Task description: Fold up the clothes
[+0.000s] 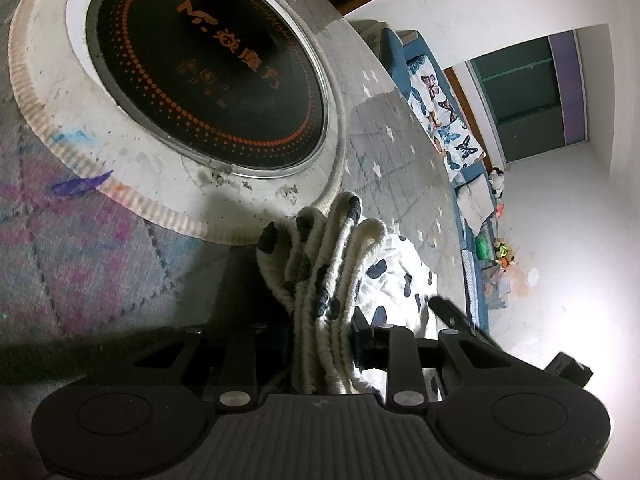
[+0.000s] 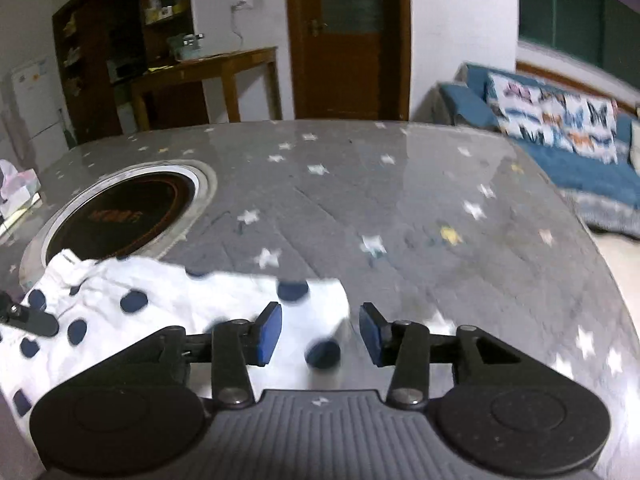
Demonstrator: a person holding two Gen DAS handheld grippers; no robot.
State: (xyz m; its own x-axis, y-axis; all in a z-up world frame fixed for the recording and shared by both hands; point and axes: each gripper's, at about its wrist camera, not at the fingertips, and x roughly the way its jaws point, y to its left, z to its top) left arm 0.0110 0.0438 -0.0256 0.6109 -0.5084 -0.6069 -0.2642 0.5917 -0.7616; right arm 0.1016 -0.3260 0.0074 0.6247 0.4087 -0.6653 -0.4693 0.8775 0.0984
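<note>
— White cloth with navy spots, the garment (image 1: 320,280), is bunching in thick ribbed layers between the left gripper (image 1: 320,344) fingers, which are clamping it.

— What is risking trouble?

— That bulky wad could be slipping out if pulled hard, I judge, dragging the fold crooked.

— And the right gripper (image 2: 320,334)?

— Its blue-padded fingers (image 2: 269,334) are standing wide, holding nothing; the garment's near corner is lying between them on the grey starred bench (image 2: 400,200), spreading left toward the black cooktop (image 2: 120,216).
</note>
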